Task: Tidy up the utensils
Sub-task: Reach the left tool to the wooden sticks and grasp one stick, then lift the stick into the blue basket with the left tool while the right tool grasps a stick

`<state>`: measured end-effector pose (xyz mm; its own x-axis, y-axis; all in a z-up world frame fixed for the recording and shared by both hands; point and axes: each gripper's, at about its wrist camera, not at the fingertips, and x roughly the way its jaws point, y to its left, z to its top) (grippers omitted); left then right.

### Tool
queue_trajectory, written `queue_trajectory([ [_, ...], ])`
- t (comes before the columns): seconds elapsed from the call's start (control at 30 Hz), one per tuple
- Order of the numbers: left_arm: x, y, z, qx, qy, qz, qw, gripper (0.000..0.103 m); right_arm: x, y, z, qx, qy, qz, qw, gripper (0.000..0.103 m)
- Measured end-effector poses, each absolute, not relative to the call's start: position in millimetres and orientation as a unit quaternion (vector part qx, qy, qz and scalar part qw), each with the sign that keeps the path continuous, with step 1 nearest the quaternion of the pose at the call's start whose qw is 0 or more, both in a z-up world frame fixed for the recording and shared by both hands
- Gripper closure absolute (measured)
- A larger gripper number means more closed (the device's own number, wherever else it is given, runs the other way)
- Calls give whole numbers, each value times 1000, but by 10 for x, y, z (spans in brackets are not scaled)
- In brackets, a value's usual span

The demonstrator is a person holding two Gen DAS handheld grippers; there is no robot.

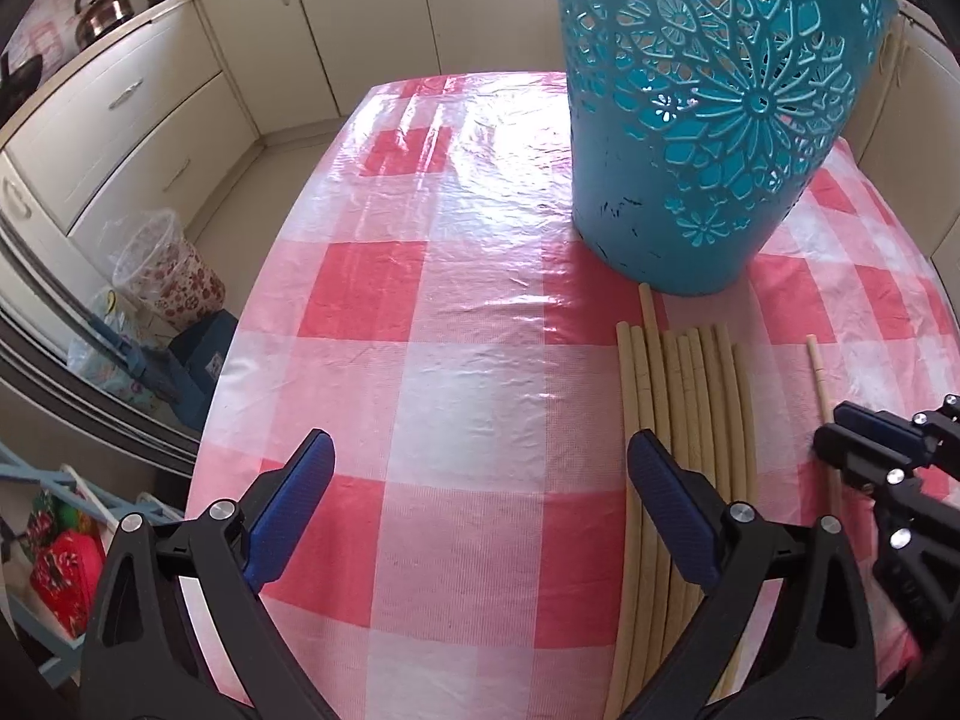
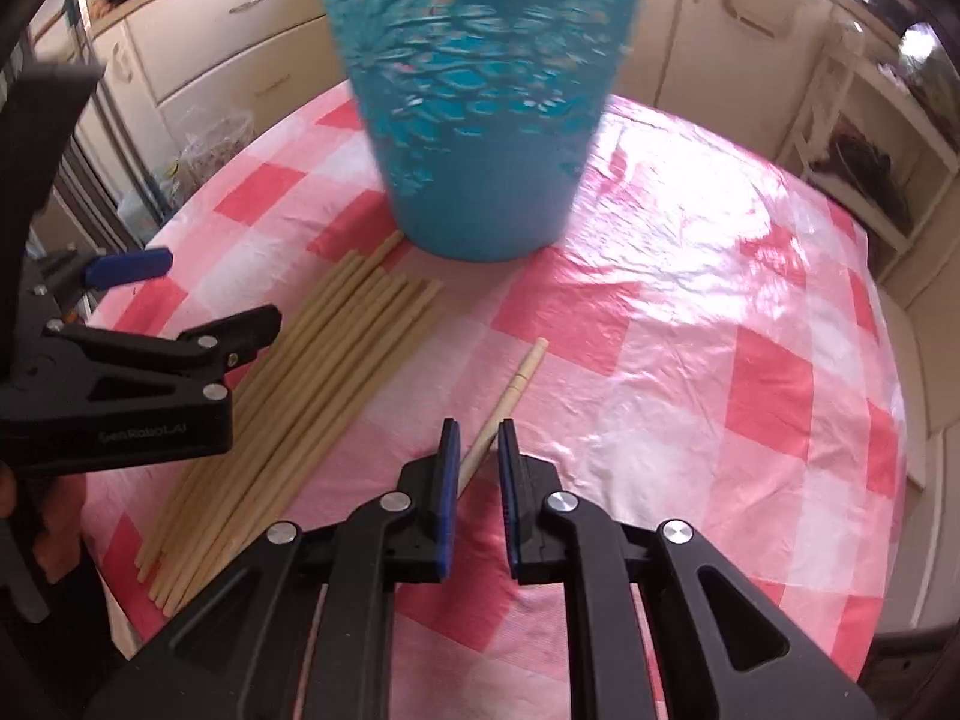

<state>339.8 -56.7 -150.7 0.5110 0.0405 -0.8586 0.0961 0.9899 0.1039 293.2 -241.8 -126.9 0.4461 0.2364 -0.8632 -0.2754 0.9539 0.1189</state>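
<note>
A tall teal cut-out holder [image 1: 708,138] [image 2: 480,120] stands upright on the pink checked tablecloth [image 1: 456,324]. In front of it lies a bundle of several pale wooden chopsticks [image 1: 690,408] [image 2: 312,384]. One single chopstick [image 1: 817,372] [image 2: 516,384] lies apart to their right. My right gripper [image 2: 478,429] [image 1: 831,429] is down over its near part. Its jaws are narrowly apart with the stick running between them, and the pads [image 2: 449,468] do not clamp it. My left gripper [image 1: 480,441] [image 2: 222,288] hovers wide open and holds nothing, its right finger over the bundle's left side.
Cream cabinets line the walls behind the table. A kettle [image 1: 102,12] sits on the counter at far left. A bag-lined bin [image 1: 162,264] and blue items stand on the floor past the table's left edge. A hand [image 2: 54,516] grips the left tool.
</note>
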Motion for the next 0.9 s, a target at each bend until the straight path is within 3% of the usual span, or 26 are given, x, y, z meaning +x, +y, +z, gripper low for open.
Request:
queue_trajectory([
  [0.27, 3490, -646, -1503, 81, 493, -26, 866, 12, 2999, -2630, -1316, 14, 506, 161, 847, 90],
  [0.53, 3521, -725, -1491, 78, 505, -41, 859, 27, 2962, -2561, -1293, 23, 509, 160, 846, 89],
  [0.6, 3523, -717, -1472, 65, 506, -56, 858, 42, 2934, -2569, -1270, 20, 508, 157, 847, 89],
  [0.63, 3518, -719, -1462, 58, 505, -69, 858, 55, 2930, -2578, -1268, 19, 508, 155, 847, 89],
  [0.67, 3509, -731, -1450, 59, 504, -76, 859, 59, 2920, -2593, -1269, 20, 510, 155, 846, 89],
  [0.73, 3486, -795, -1420, 66, 503, -101, 856, 82, 2916, -2579, -1265, 21, 512, 153, 845, 89],
  [0.8, 3458, -879, -1411, 71, 505, -120, 852, 98, 2909, -2567, -1254, 22, 513, 151, 844, 89],
  [0.9, 3442, -879, -1381, 66, 512, -135, 846, 98, 2927, -2568, -1261, 25, 514, 150, 844, 89],
])
